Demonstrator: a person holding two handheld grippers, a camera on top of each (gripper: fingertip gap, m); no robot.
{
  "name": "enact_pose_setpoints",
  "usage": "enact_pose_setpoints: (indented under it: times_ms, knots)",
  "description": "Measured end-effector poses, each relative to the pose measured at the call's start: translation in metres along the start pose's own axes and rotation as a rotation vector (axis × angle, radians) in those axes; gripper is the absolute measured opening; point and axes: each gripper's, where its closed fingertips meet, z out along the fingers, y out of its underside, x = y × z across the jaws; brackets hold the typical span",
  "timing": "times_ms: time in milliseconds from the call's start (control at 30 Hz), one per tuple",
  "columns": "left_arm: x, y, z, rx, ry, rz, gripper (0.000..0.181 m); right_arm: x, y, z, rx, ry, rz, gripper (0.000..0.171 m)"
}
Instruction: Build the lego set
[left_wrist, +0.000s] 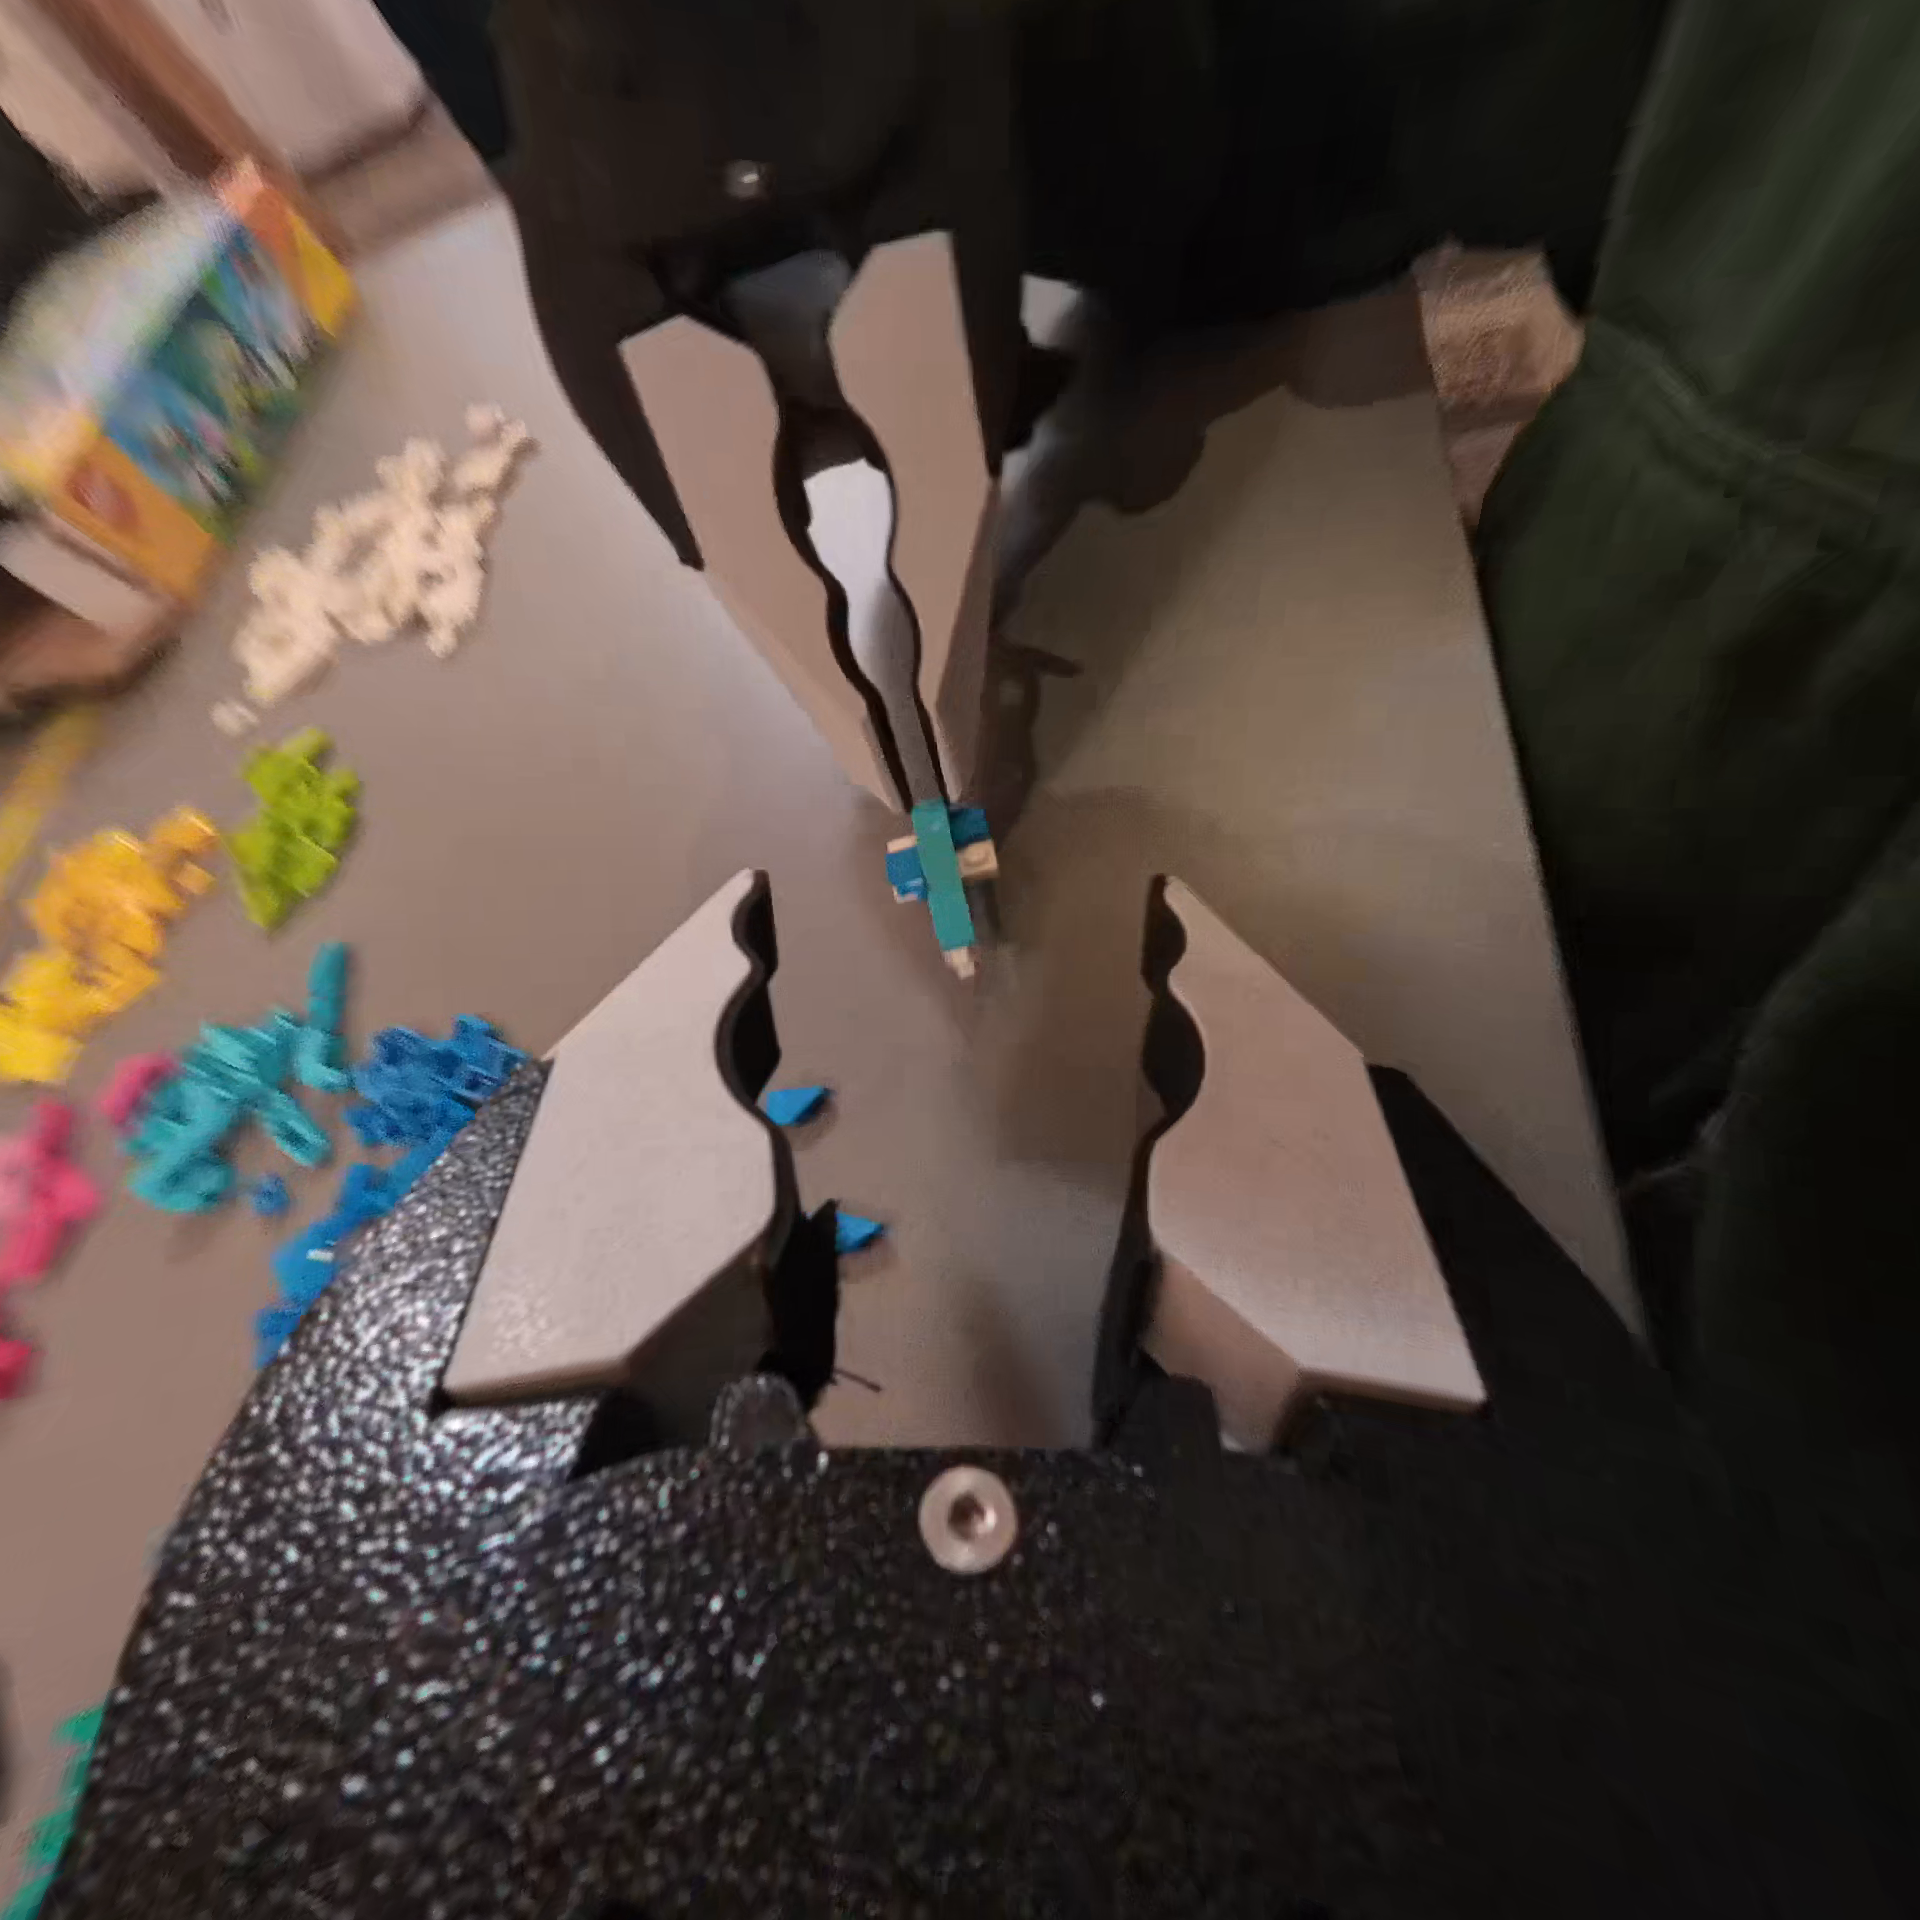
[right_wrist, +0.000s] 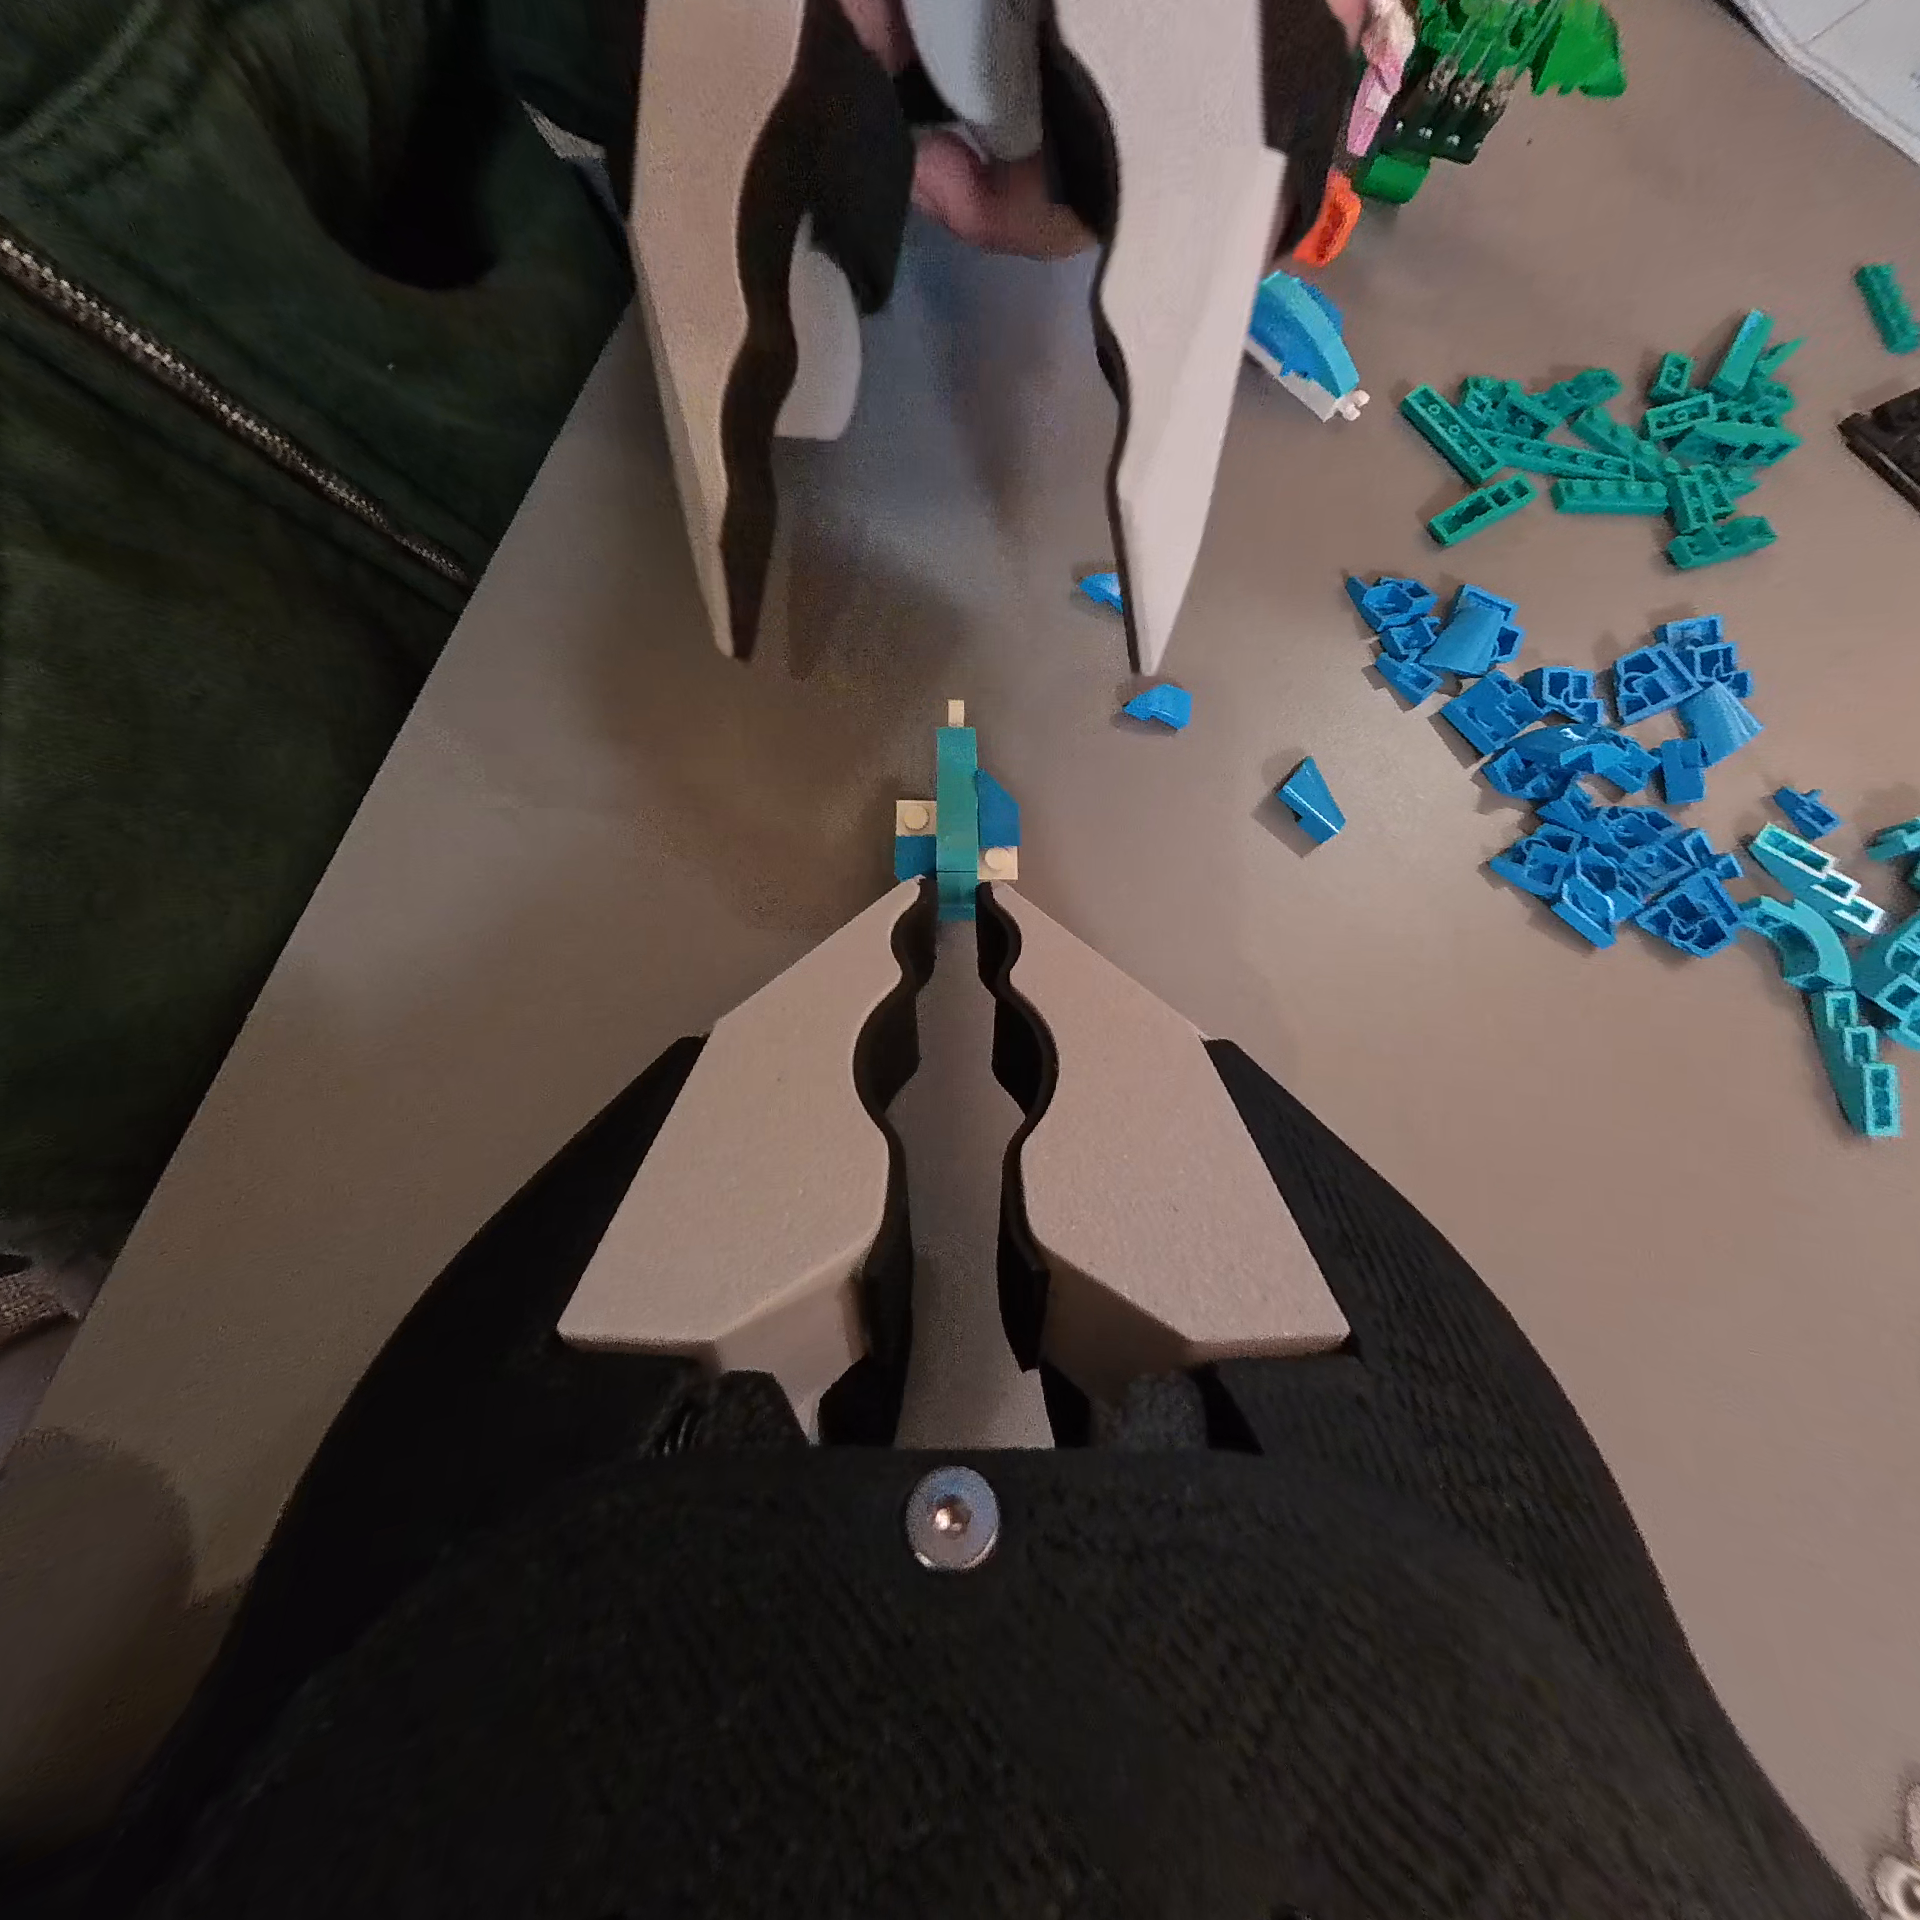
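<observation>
My right gripper (right_wrist: 951, 896) is shut on a small lego assembly (right_wrist: 957, 821) of teal, blue and tan pieces and holds it just above the grey table (right_wrist: 1195, 1143). In the left wrist view the same assembly (left_wrist: 943, 878) hangs from the right gripper (left_wrist: 920, 795), which points toward me. My left gripper (left_wrist: 961, 883) is open and empty, its jaws wide apart, just short of the assembly. It shows in the right wrist view (right_wrist: 940, 660), facing the right gripper.
Sorted piles lie on the table: blue bricks (right_wrist: 1590, 790), teal bricks (right_wrist: 1621, 447), white (left_wrist: 384, 551), lime (left_wrist: 291, 821) and yellow (left_wrist: 94, 935). A set box (left_wrist: 166, 384) stands far left. A person in a dark green jacket (right_wrist: 208, 520) sits at the table edge.
</observation>
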Motion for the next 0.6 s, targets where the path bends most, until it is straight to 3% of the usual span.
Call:
enact_pose_setpoints:
  times_ms: [200, 300, 433, 600]
  knots:
    - [-0.004, 0.006, 0.002, 0.035, -0.179, 0.517, 0.075, -0.004, -0.007, -0.017, 0.044, -0.028, 0.018, 0.006]
    - [-0.001, 0.000, 0.011, 0.071, -0.229, 0.683, 0.067, -0.007, -0.011, -0.022, 0.064, -0.045, 0.020, 0.006]
    - [0.004, -0.011, 0.020, 0.151, -0.238, 0.754, 0.068, -0.011, -0.012, -0.023, 0.070, -0.066, 0.018, 0.006]
    - [0.008, -0.009, 0.024, 0.156, -0.204, 0.772, 0.057, -0.014, -0.012, -0.021, 0.070, -0.084, 0.020, 0.006]
